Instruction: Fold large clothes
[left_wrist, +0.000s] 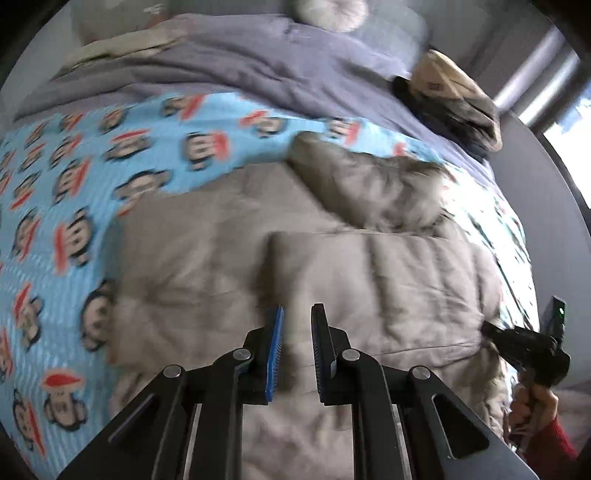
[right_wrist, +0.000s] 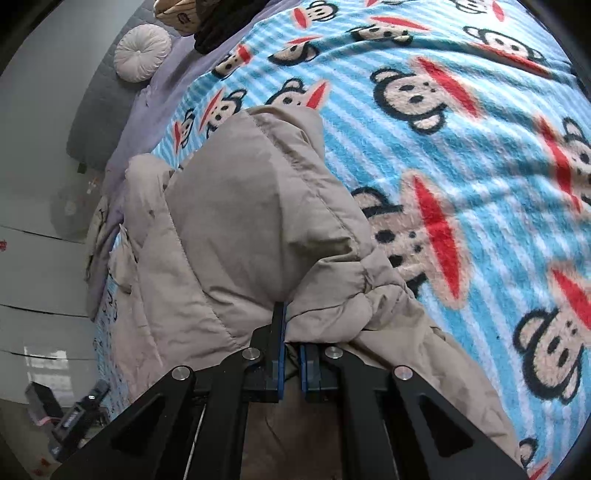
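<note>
Around: one blue monkey-print blanket (right_wrist: 461, 147) under everything, one grey duvet (left_wrist: 258, 70) at the far side, one round white cushion (right_wrist: 142, 53) far left. One beige puffer jacket (left_wrist: 295, 266) lying in the middle. Left gripper (left_wrist: 297, 350) above jacket, fingers spread, holding nothing. Right gripper (right_wrist: 291, 363) low, pinching a jacket fold.

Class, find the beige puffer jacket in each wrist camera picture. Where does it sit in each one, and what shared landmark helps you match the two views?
Left wrist: the beige puffer jacket fills the centre and lower middle, lying beyond the open left gripper.
Right wrist: the jacket runs from centre to lower left, a fold pinched in the right gripper.
Shared landmark: the blue monkey-print blanket beneath it.
</note>
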